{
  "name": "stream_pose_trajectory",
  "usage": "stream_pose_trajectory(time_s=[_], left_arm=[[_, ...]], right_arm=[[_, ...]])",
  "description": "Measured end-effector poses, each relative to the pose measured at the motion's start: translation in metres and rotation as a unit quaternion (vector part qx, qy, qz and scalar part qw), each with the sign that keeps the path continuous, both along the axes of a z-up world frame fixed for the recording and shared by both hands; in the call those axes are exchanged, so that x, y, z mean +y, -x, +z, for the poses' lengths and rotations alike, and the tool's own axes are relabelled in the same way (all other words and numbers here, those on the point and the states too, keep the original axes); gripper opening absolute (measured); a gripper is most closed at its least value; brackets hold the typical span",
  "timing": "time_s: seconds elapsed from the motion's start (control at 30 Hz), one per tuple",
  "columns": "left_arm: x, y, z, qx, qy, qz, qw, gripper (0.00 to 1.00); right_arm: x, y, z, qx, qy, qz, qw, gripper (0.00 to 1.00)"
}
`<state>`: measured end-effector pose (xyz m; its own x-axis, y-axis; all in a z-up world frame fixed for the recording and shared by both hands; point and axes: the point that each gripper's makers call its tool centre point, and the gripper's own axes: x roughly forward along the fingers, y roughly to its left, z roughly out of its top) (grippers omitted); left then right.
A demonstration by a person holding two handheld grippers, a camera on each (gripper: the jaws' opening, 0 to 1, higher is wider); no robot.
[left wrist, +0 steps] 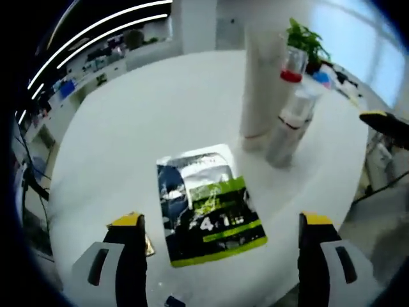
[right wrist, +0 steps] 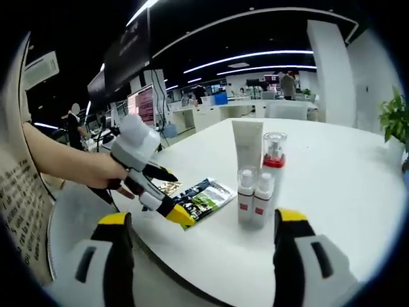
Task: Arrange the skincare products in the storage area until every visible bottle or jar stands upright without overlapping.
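Left gripper view: your left gripper (left wrist: pixel 220 224), jaws spread, frames the flat green-black foil sachet (left wrist: pixel 208 204), long axis toward 12 o'clock; your right gripper (right wrist: pixel 201 220) is spread too.

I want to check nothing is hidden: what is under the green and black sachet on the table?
The sachet lies flat on the white table. A small gold packet peeks out at its edge beside it. Whatever lies directly beneath the sachet is covered and cannot be seen.
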<state>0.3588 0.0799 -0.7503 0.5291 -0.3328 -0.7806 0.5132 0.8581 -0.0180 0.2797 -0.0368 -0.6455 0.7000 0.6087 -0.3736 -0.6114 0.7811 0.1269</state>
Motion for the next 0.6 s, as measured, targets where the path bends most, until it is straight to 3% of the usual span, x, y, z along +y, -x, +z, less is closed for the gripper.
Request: stream_pose_trajectory(time_s=[0.27,0.6], left_arm=[[0.004,-0.011,-0.024,0.028,-0.032,0.016,0.999,0.97],[0.008,-0.009,-0.032,0.059,-0.037,0.018,0.9974,0.97]], right_arm=[[-0.006,-0.004,-0.002,0.003,-0.003,-0.011,0.9999,0.91],[-0.011,-0.007,-0.004,0.01,-0.007,-0.026,0.9996,0.91]])
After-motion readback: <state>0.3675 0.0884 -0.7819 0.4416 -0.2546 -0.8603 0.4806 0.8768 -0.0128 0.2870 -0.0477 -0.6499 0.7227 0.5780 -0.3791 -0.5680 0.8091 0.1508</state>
